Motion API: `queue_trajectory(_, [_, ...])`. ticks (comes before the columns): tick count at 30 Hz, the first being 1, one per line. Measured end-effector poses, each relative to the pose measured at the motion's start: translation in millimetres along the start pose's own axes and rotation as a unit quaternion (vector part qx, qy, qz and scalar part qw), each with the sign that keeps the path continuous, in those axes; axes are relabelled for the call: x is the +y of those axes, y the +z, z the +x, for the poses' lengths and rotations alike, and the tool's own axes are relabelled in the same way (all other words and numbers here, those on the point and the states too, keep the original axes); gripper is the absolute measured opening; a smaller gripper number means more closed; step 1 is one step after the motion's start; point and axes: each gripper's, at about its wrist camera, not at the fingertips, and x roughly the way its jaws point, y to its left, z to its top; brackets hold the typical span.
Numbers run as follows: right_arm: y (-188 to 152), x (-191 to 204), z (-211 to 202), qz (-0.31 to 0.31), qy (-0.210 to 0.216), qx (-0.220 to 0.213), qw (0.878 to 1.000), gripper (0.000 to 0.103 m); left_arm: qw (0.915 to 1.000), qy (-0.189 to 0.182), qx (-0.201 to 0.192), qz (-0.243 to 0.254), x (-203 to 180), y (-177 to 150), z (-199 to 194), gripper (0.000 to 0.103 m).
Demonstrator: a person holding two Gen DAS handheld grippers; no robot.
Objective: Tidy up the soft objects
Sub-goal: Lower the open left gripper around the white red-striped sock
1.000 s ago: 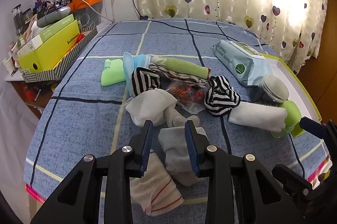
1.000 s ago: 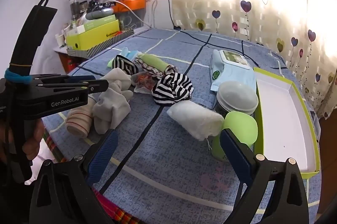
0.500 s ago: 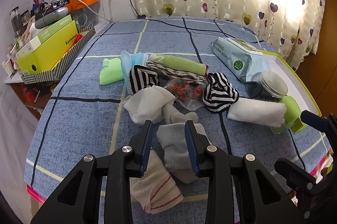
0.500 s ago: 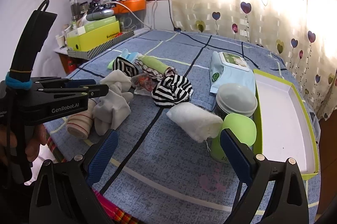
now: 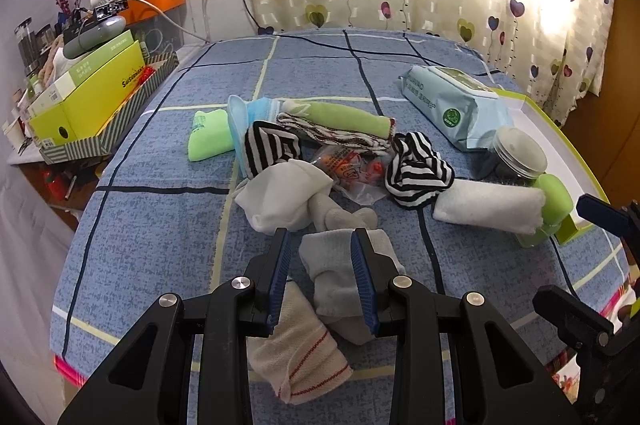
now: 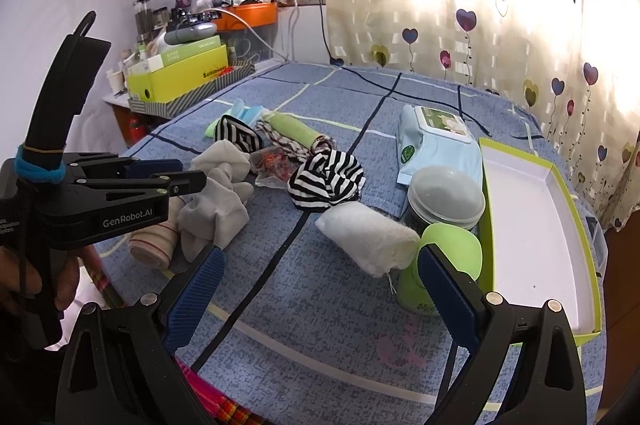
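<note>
My left gripper [image 5: 321,267] hangs over a grey sock [image 5: 334,261] near the bed's front edge. Its jaws stand partly apart, with bedspread showing between the left pad and the sock, so nothing is gripped. A cream sock with red stripes [image 5: 298,357] lies just below it. From the right wrist view the left gripper [image 6: 188,173] sits above the grey sock [image 6: 216,213]. My right gripper [image 6: 320,289] is wide open over bare bedspread, just short of a rolled white towel [image 6: 368,237]. Beyond lie a striped cloth [image 6: 326,181], a white sock [image 5: 284,193] and a green cloth roll [image 5: 348,117].
A white tray with a green rim [image 6: 528,225] lies at the right edge of the bed. Beside it stand a lidded jar [image 6: 444,193], a green bottle [image 6: 444,257] and a wipes pack [image 6: 436,141]. Boxes [image 5: 92,97] crowd the table at left.
</note>
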Motion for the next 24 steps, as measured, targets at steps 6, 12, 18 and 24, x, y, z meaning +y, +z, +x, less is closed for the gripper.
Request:
queue_trajectory(6, [1.8, 0.9, -2.0, 0.000, -0.001, -0.001, 1.000, 0.098, 0.9999, -0.009, 0.006, 0.000, 0.0, 0.6, 1.4, 0.032])
queue_trajectory(12, [2.5, 0.5, -3.4, 0.000, -0.001, -0.001, 1.000, 0.098, 0.9999, -0.012, 0.005, 0.000, -0.9, 0.0, 1.1, 0.032])
queue_trajectory(18, [0.1, 0.5, -1.7, 0.001, 0.000, -0.001, 1.000, 0.098, 0.9999, -0.013, 0.005, -0.008, 0.5, -0.6, -0.3, 0.032])
queue_trajectory(24, [3.5, -0.8, -5.7, 0.000, -0.001, -0.004, 1.000, 0.098, 0.9999, 0.002, 0.008, -0.012, 2.4, -1.3, 0.3, 0.032])
